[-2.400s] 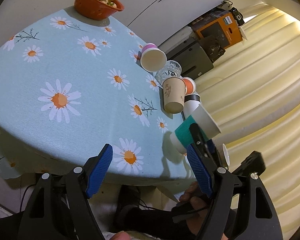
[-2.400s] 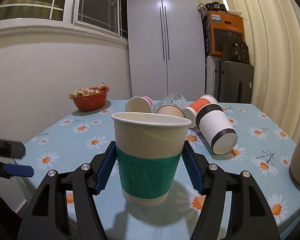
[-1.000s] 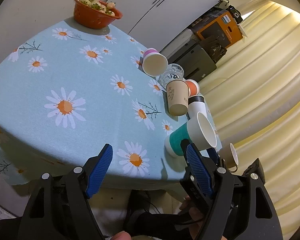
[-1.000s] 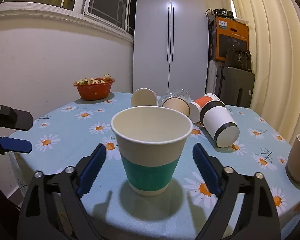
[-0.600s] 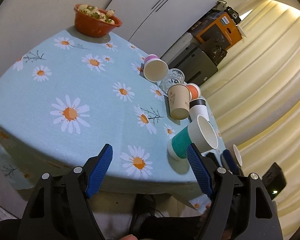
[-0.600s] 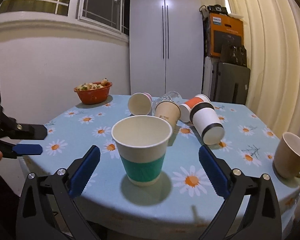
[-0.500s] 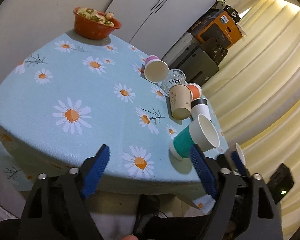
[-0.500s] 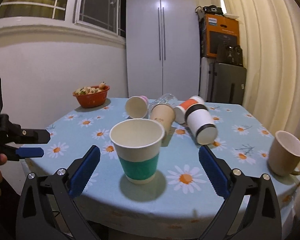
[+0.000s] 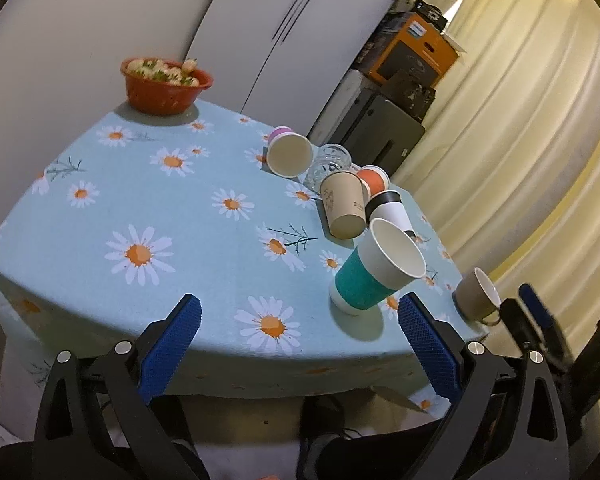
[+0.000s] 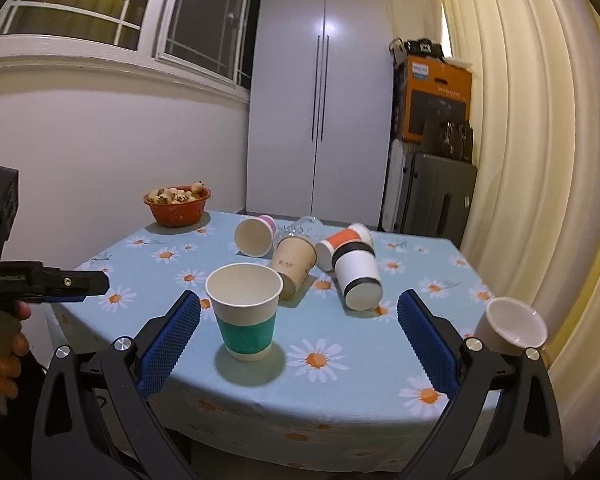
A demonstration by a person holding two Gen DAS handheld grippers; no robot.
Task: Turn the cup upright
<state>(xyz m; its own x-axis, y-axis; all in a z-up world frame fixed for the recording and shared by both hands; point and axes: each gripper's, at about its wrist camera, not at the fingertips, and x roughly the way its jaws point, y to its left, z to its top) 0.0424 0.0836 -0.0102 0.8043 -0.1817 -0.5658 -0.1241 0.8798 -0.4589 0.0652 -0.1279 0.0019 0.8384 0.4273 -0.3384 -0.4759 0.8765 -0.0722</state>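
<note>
- The green-banded cup [image 10: 244, 312] is standing upright near the front edge of the table [image 10: 340, 392], free of both grippers.
- We are holding our right gripper [image 10: 298, 342] wide open, short of the cup.
- Our left gripper [image 9: 298, 346] is gaping wide too, empty.

The green-banded cup [image 9: 374, 272] stands upright on the daisy tablecloth [image 9: 180, 220], beyond the left gripper [image 9: 300, 344]'s wide-apart jaws.
</note>
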